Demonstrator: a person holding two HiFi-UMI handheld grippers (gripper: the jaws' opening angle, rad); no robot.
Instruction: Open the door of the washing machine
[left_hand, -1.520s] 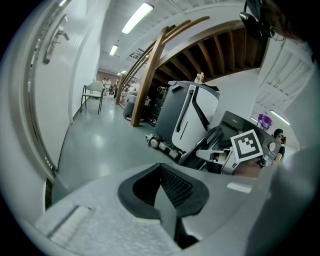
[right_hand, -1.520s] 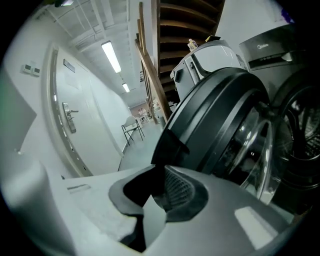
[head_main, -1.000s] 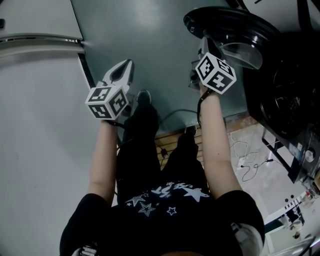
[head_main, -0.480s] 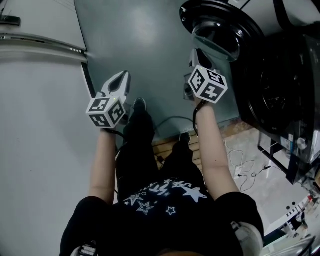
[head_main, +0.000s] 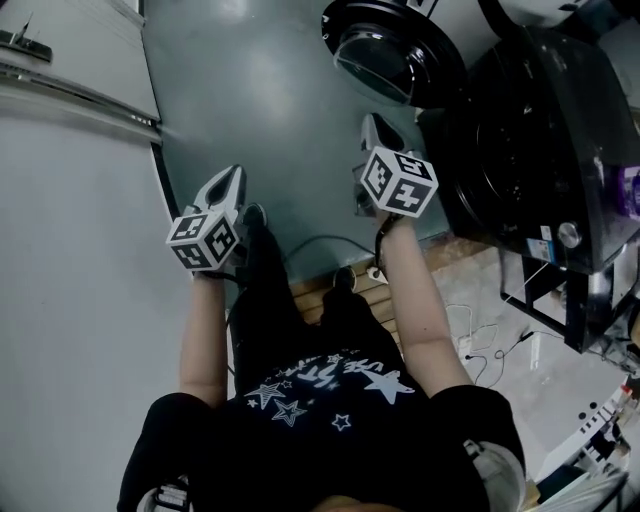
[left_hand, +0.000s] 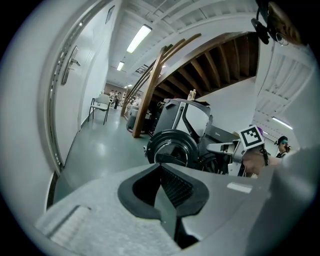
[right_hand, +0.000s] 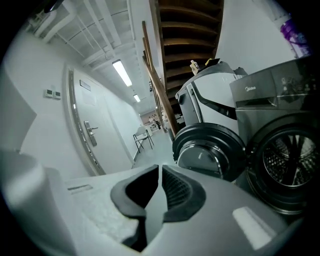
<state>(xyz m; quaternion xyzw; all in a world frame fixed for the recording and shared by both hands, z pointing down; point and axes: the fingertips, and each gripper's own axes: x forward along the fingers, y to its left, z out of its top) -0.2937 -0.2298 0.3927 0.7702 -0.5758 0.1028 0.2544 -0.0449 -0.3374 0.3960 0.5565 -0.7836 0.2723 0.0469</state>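
**Washer door wide open, both grippers clear of it**

Round and black-rimmed, with a bulging clear glass bowl at its centre: the door (head_main: 392, 55) of the dark washing machine (head_main: 560, 110). Swung fully away from the machine's front, at the top of the head view, over the grey floor (head_main: 260, 90). Seen from the right gripper view as just left of the drum (right_hand: 286, 167) and joined to the machine at that edge, glass bowl facing out.

Drum mouth uncovered, circular, ringed in black. Inside, a perforated shiny metal wall with raised ribs; contents not made out.

Left gripper (head_main: 234, 174) held out over the floor, well to the left of the door, jaws together at the tips and gripping nothing. Right gripper (head_main: 369, 122) just below the door in the head view, apart from it, jaws closing with only a thin slit left between the pads and nothing in it
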